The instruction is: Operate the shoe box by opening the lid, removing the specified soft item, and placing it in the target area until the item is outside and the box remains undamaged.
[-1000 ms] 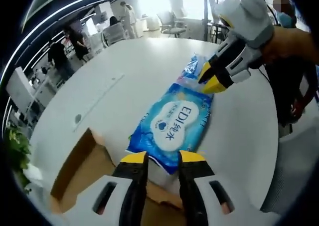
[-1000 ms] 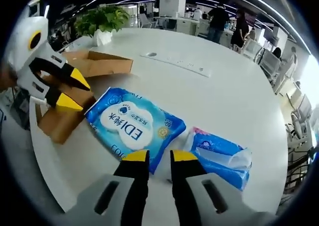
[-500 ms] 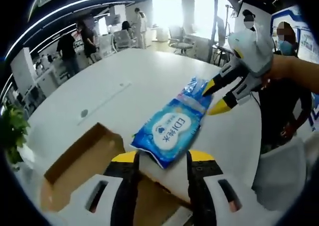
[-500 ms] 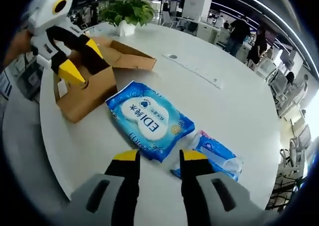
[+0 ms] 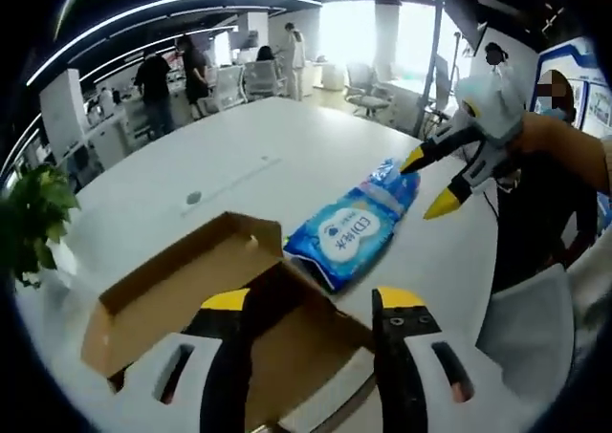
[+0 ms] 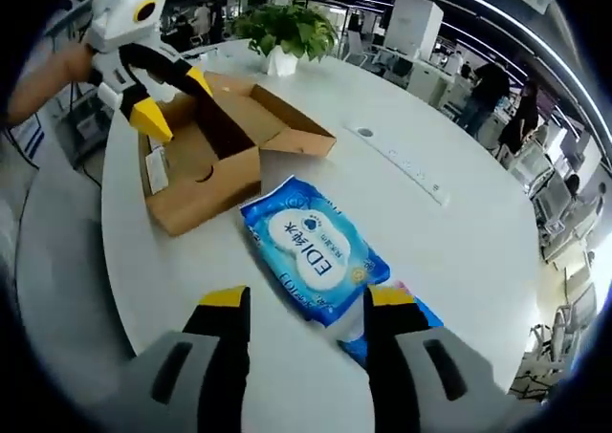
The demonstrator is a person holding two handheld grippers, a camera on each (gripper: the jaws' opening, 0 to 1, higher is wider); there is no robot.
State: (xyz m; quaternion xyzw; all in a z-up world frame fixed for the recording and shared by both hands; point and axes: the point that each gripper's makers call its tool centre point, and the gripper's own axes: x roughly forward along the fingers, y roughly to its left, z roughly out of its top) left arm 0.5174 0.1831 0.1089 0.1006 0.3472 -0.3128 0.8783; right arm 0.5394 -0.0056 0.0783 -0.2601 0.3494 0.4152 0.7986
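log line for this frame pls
box: open | wipes pack: on table, outside box | left gripper: open | right gripper: open

The blue wipes pack [image 6: 313,262] lying on the white table [image 6: 459,232] carries a white cloud-shaped panel printed with "EDI" in dark letters, followed by Chinese characters too small to make out. In the left gripper view the same "EDI" print shows on the pack [image 5: 350,236]. Smaller print along its edge is unreadable.
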